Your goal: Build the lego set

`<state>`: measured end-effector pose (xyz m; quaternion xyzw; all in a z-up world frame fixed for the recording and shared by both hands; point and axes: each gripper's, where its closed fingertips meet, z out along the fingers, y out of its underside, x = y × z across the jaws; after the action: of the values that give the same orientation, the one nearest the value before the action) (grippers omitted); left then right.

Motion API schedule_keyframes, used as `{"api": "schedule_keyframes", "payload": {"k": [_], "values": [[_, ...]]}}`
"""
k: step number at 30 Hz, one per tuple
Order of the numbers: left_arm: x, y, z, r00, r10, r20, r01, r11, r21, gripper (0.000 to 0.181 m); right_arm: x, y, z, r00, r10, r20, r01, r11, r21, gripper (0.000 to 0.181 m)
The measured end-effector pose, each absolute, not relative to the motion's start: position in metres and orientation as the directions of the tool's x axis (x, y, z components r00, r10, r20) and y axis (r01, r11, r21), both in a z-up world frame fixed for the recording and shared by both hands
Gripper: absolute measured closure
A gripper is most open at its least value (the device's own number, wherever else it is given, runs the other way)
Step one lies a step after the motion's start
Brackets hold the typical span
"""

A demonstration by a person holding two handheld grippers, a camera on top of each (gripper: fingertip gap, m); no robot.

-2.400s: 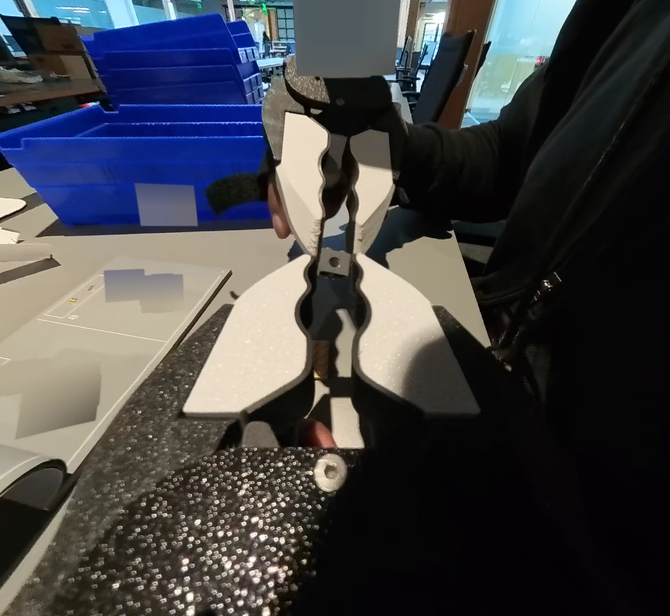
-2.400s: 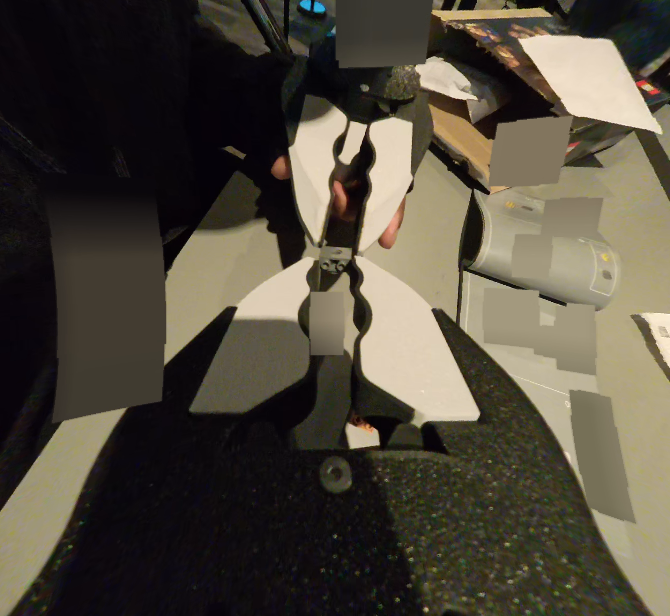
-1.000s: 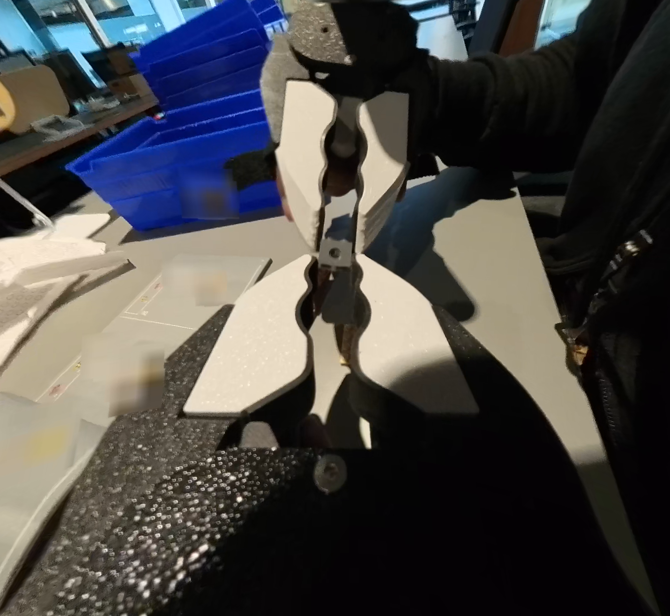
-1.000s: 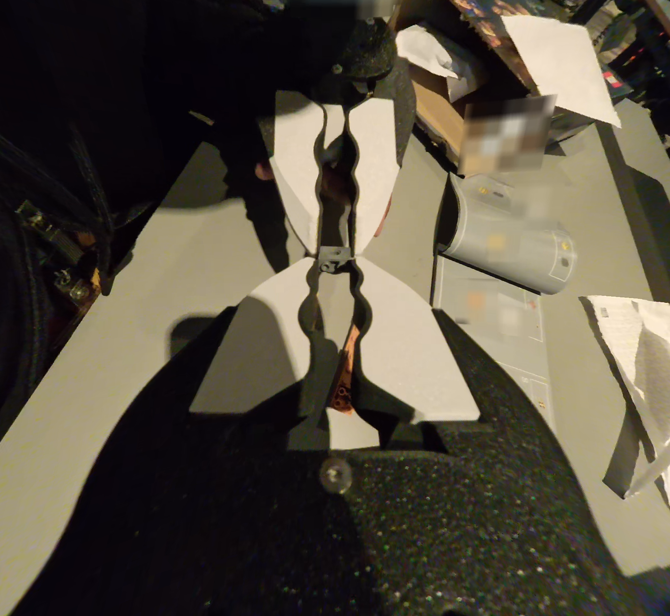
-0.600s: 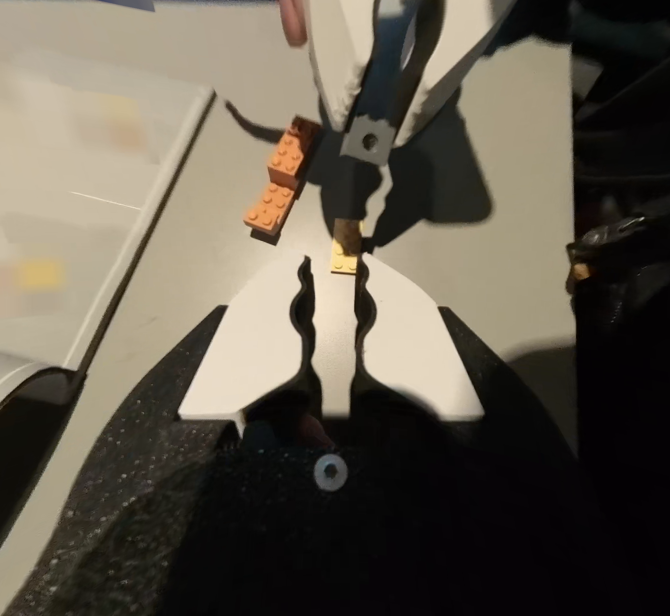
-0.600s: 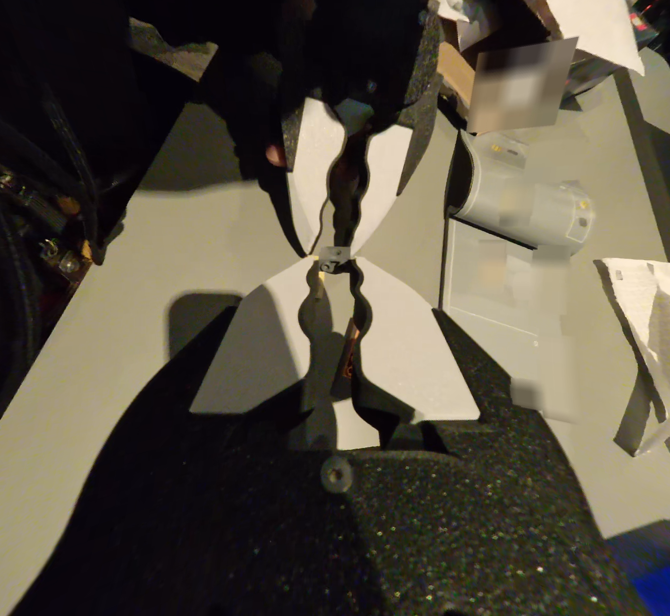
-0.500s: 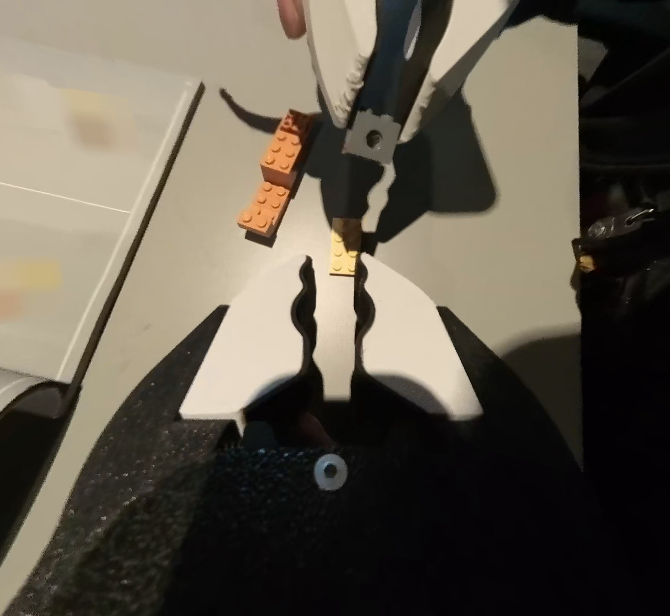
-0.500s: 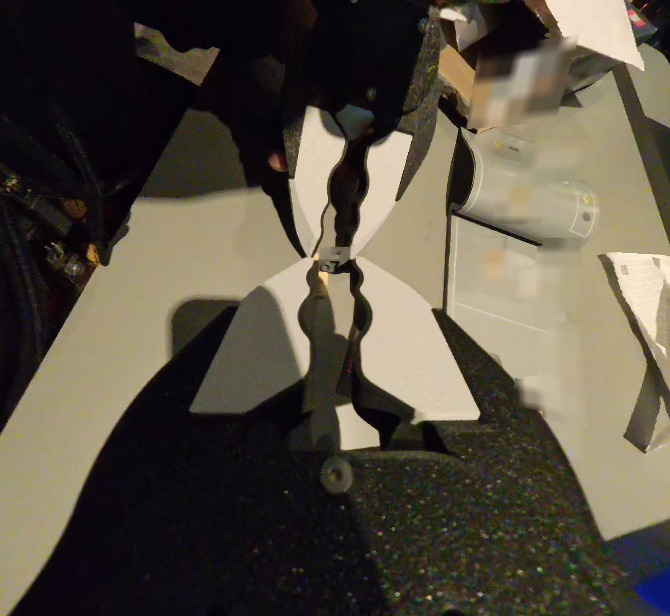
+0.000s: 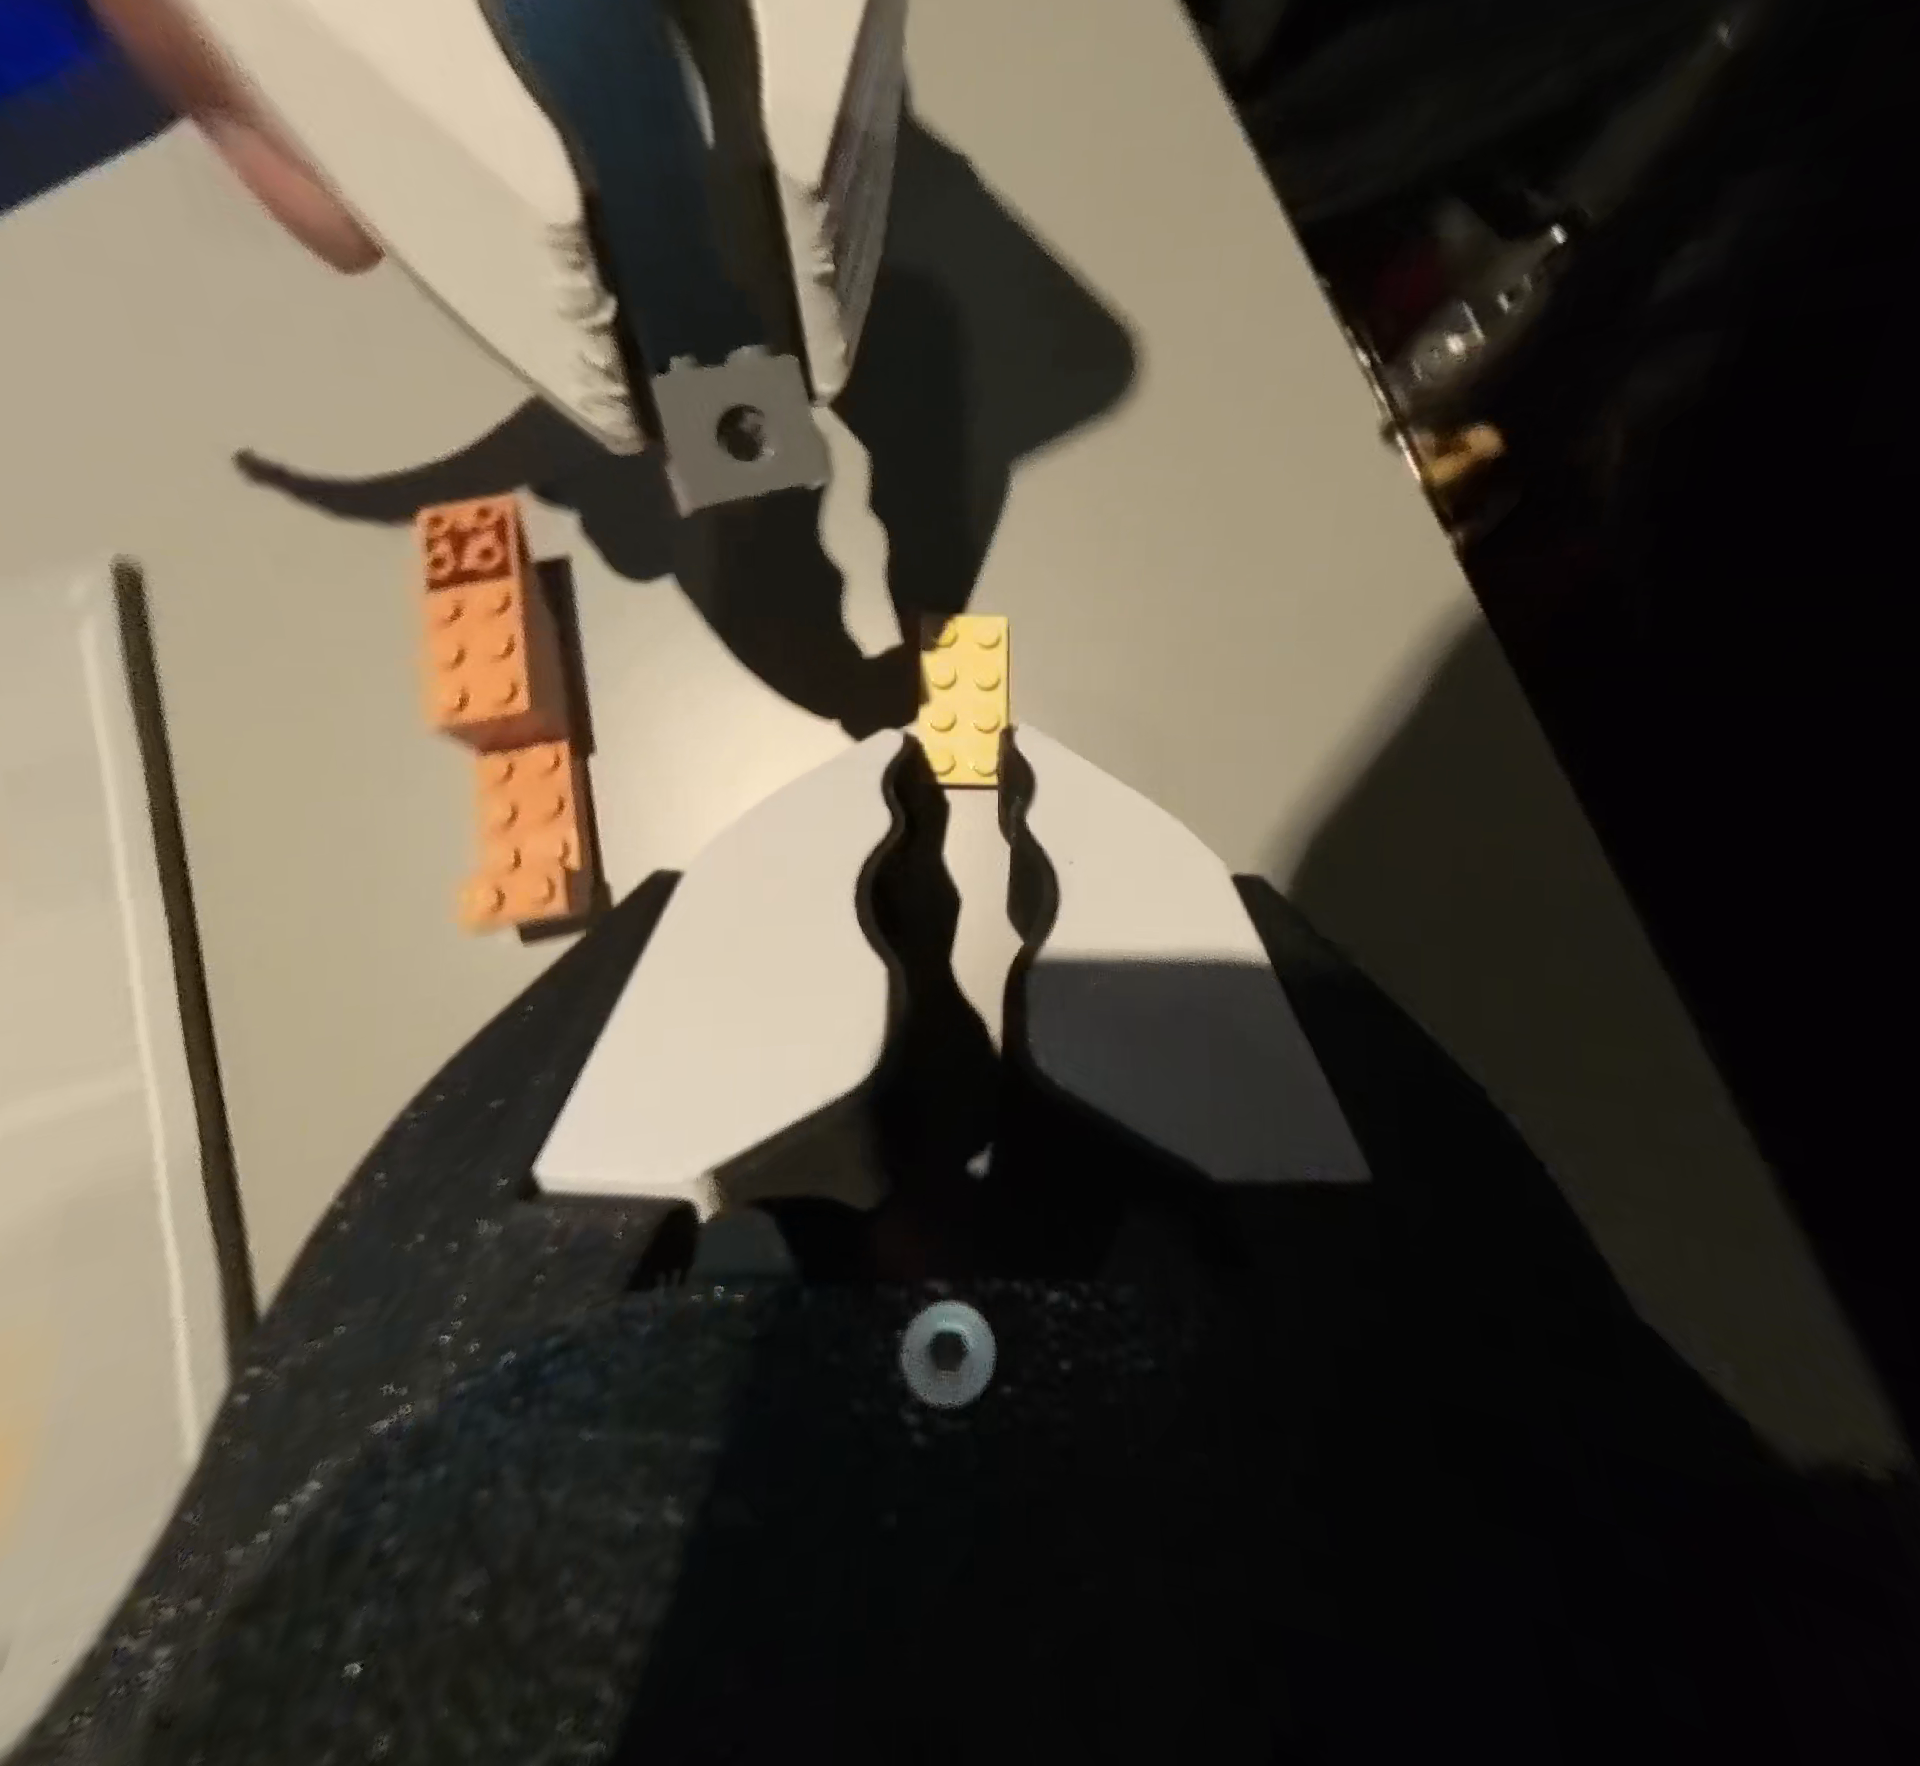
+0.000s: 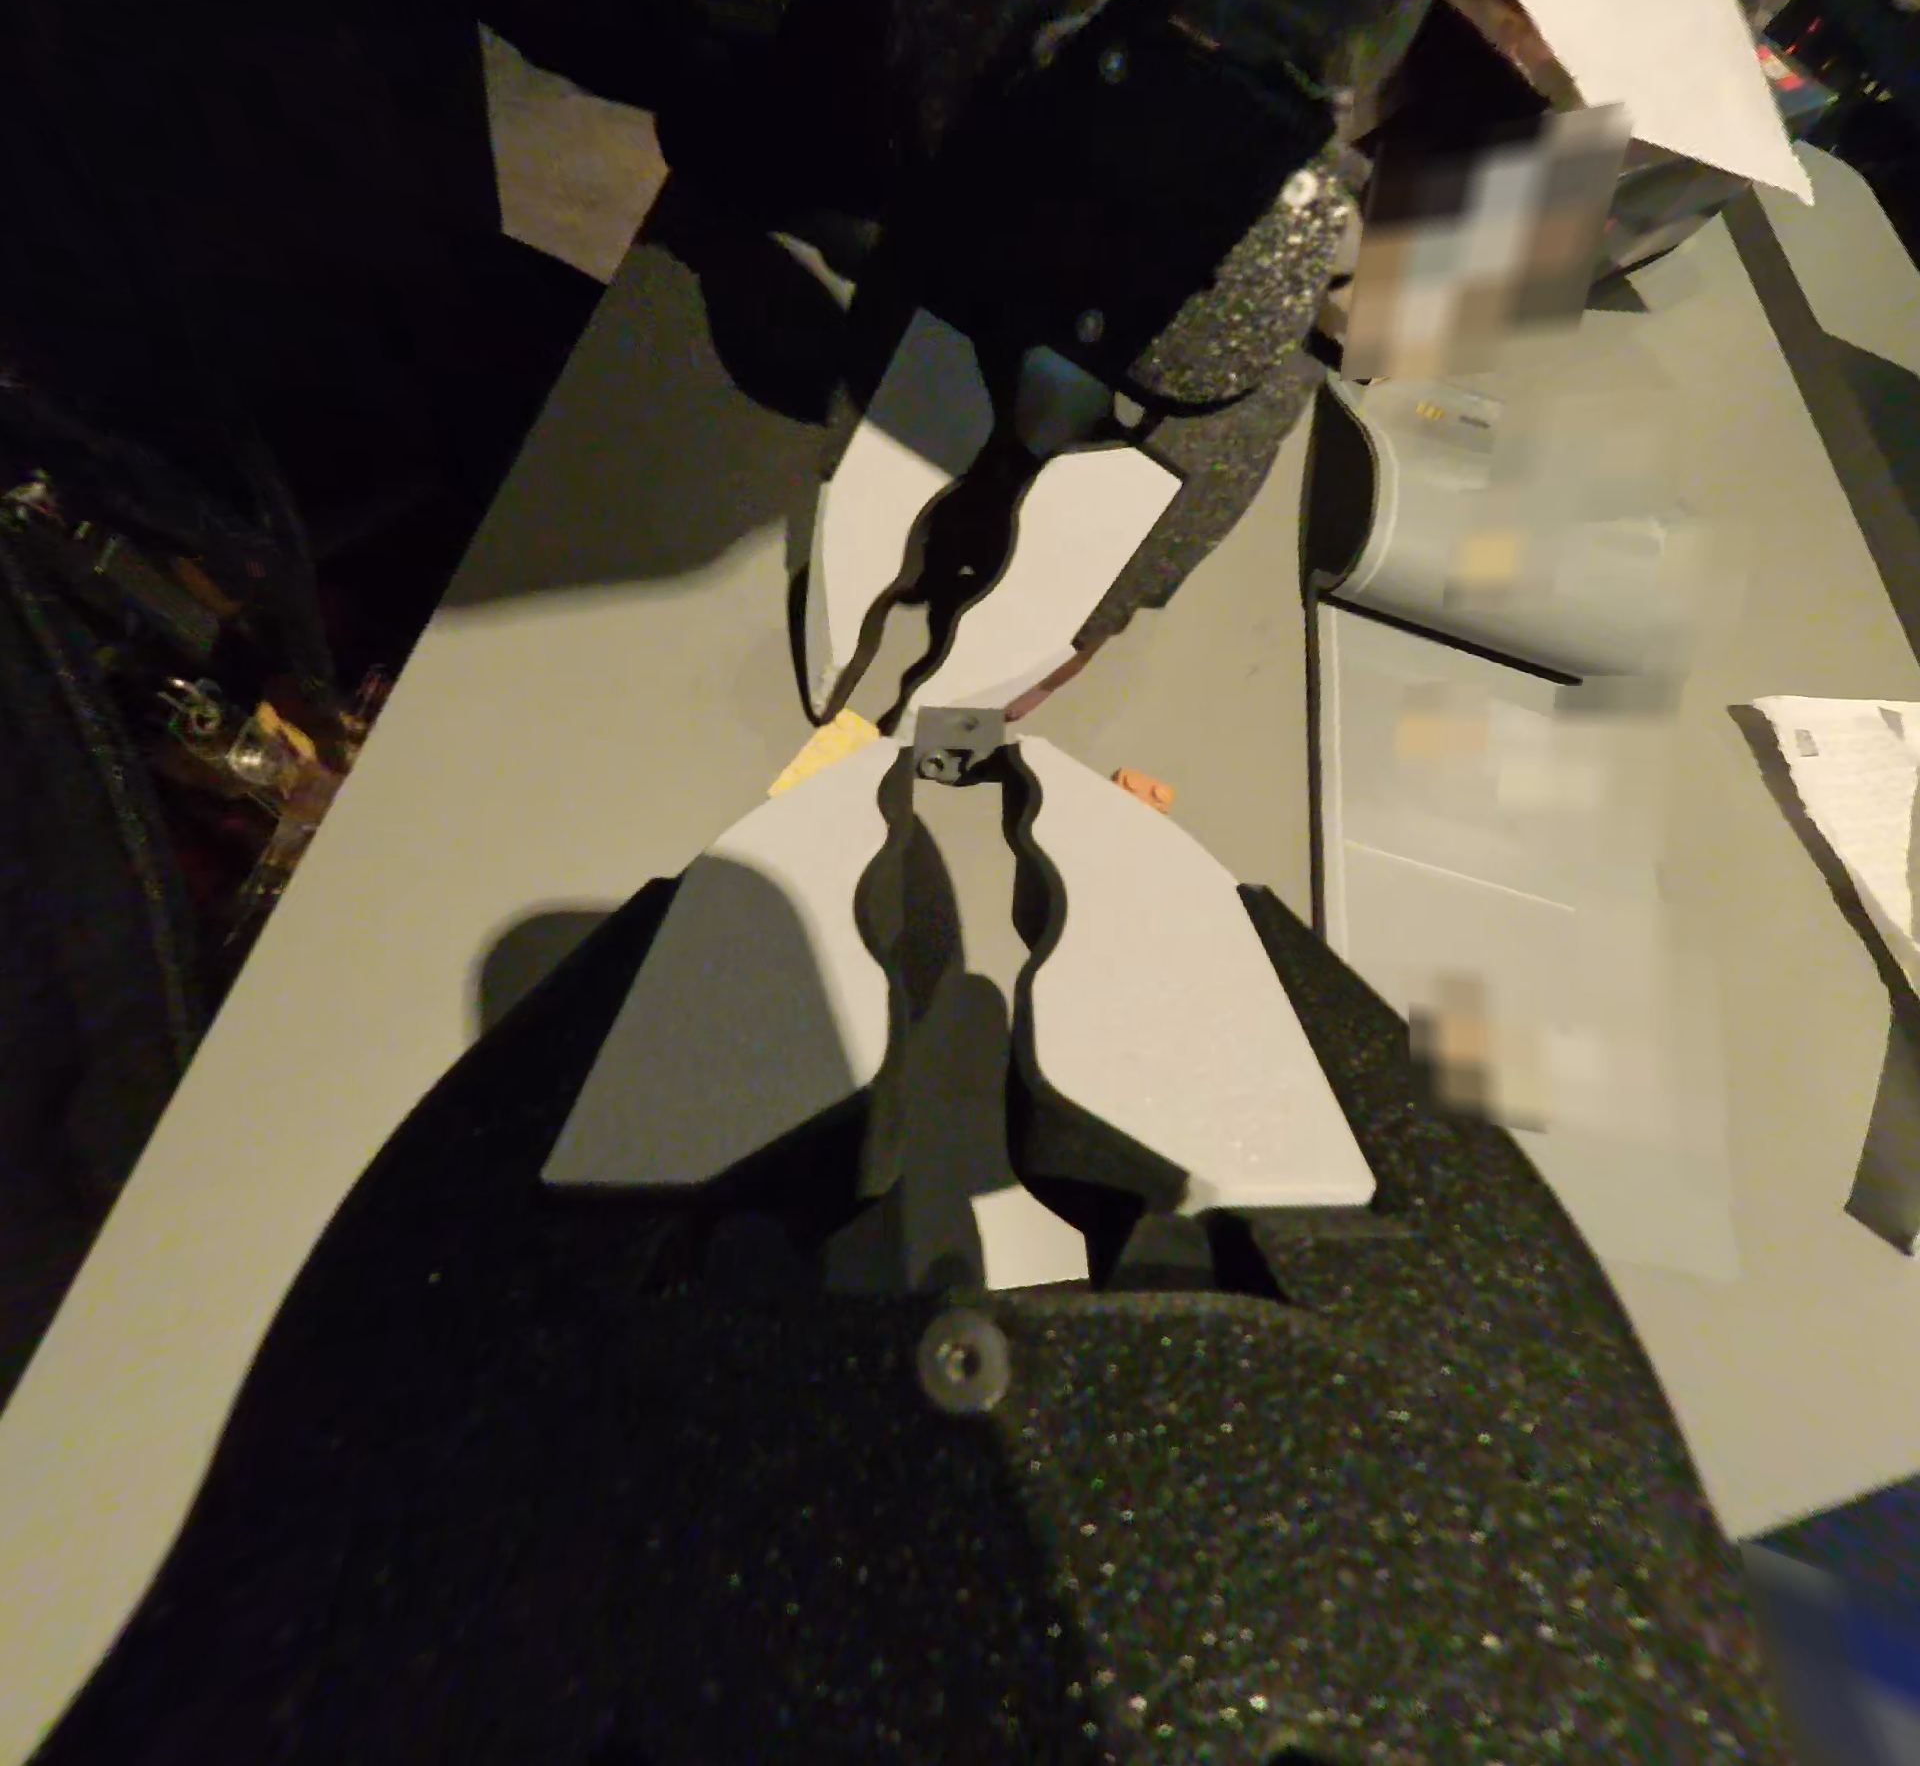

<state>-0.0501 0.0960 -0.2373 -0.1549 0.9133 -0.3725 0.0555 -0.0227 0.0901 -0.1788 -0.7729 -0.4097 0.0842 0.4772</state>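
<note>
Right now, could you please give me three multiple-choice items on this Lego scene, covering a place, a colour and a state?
1. In the left wrist view, the orange bricks lie:
A) left of the studded plate, on the table
B) stacked on that plate
C) between gripper fingers

2. The studded plate at the tips of the left hand-held gripper is:
A) blue
B) yellow
C) green

3. The right hand-held gripper is:
A) wide open and empty
B) shut on a small grey brick
C) lying flat on the table

Answers: 1 A, they sit apart from it on the grey surface; 2 B, its studs show yellow; 3 B, the brick is pinched between the fingertips.
</note>
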Motion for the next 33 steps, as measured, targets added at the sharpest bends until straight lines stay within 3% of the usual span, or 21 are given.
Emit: {"api": "schedule_keyframes", "payload": {"k": [4,8,13,19,33], "values": [[-0.054,0.097,-0.237,-0.968,-0.249,0.019,-0.194,0.701,-0.686,0.167,-0.025,0.084,-0.187,0.656,0.706,0.269,0.571,-0.229,-0.788,0.165],[-0.058,0.098,-0.235,-0.949,-0.316,0.006,-0.231,0.681,-0.695,0.165,-0.02,0.073,-0.203,0.63,0.73,0.266,0.636,-0.289,-0.715,0.165],[-0.051,0.1,-0.237,-0.893,-0.445,-0.067,-0.269,0.646,-0.714,0.156,-0.004,0.059,-0.222,0.556,0.813,0.174,0.756,-0.406,-0.514,0.166],[-0.048,0.1,-0.232,-0.847,-0.518,-0.12,-0.273,0.616,-0.739,0.159,0.001,0.047,-0.235,0.48,0.875,0.059,0.85,-0.448,-0.277,0.166],[-0.047,0.102,-0.224,-0.825,-0.554,-0.106,-0.275,0.56,-0.781,0.16,0.005,0.05,-0.241,0.509,0.86,-0.033,0.847,-0.507,-0.161,0.163]]}}
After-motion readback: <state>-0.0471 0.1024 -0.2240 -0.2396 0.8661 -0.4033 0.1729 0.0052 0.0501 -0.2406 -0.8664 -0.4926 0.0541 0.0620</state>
